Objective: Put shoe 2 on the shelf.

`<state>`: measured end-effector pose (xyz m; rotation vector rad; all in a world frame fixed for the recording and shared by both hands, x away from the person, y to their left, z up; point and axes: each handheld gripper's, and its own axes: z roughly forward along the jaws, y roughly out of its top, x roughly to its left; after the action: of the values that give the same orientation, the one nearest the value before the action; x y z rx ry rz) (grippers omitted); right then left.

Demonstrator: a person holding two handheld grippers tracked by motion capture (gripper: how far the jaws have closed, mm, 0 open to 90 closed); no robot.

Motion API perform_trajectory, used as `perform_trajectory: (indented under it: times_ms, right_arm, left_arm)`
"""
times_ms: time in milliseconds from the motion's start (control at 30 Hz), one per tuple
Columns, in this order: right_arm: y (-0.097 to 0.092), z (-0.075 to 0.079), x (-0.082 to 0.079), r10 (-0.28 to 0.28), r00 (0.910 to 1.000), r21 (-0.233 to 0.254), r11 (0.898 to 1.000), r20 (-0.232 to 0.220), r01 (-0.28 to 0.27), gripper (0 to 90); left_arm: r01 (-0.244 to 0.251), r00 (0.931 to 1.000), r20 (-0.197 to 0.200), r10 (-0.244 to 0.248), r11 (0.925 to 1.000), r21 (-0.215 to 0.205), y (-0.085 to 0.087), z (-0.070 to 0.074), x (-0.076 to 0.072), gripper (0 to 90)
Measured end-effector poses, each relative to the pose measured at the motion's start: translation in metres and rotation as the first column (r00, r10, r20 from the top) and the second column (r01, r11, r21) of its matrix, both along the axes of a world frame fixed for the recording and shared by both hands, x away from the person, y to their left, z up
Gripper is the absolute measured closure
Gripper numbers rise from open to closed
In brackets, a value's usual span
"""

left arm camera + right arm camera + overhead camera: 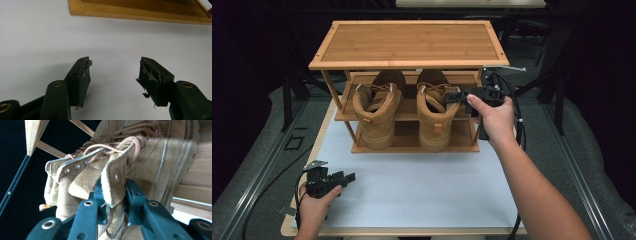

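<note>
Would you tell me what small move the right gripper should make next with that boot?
Probably open a little wider and draw back: the right boot already stands on the shelf beside its mate, with its collar flap between the right gripper jaws.

A tan boot (377, 112) stands on a bamboo shoe rack (409, 42) on a white table (412, 185).

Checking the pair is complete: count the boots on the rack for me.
2. The left boot and the right boot stand side by side on the rack; the right gripper is at the right boot's collar.
</note>
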<state>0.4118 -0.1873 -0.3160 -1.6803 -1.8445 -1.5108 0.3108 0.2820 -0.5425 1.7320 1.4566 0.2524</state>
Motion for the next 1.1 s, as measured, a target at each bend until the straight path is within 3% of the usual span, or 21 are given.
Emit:
perform_trajectory:
  times_ms: [233, 467, 667, 900, 1000, 1033, 1067, 1100]
  right_arm:
    - [0.001, 0.000, 0.000, 0.011, 0.9999, 0.043, 0.999, 0.006, -0.012, 61.7]
    - [0.003, 0.003, -0.004, 0.010, 0.9995, 0.035, 0.999, 0.031, -0.011, 56.6]
    - [0.000, 0.007, -0.008, 0.020, 0.9993, 0.030, 0.999, 0.032, -0.021, 56.6]
    - [-0.015, 0.015, -0.017, 0.004, 0.9980, 0.046, 0.999, 0.063, -0.007, 56.7]
    - [-0.022, 0.017, -0.021, -0.002, 0.9973, 0.052, 0.999, 0.073, -0.002, 57.4]
    - [-0.026, 0.018, -0.023, -0.005, 0.9970, 0.056, 0.998, 0.078, 0.001, 58.3]
    - [-0.032, 0.018, -0.027, -0.012, 0.9959, 0.053, 0.999, 0.090, 0.007, 62.3]
    - [-0.034, 0.018, -0.029, -0.023, 0.9949, 0.051, 0.999, 0.098, 0.018, 65.7]
  left_arm:
    - [0.042, 0.9977, 0.054, -0.042, 0.9991, 0.000, -0.010, 0.020, 0.002, 41.7]
    - [0.054, 0.9954, 0.078, -0.056, 0.9982, 0.026, -0.018, 0.032, 0.009, 41.5]
    - [0.054, 0.9946, 0.087, -0.057, 0.9979, 0.037, -0.018, 0.042, 0.013, 41.5]
    - [0.046, 0.9944, 0.094, -0.050, 0.9981, 0.040, -0.017, 0.054, 0.016, 41.7]
    - [0.051, 0.9928, 0.107, -0.053, 0.9983, 0.027, -0.016, 0.061, 0.017, 45.9]
    - [0.059, 0.9909, 0.119, -0.062, 0.9978, 0.030, -0.017, 0.069, 0.018, 45.9]
    - [0.065, 0.9898, 0.125, -0.069, 0.9974, 0.032, -0.017, 0.073, 0.019, 53.7]
    - [0.065, 0.9887, 0.132, -0.070, 0.9972, 0.036, -0.018, 0.078, 0.019, 55.6]
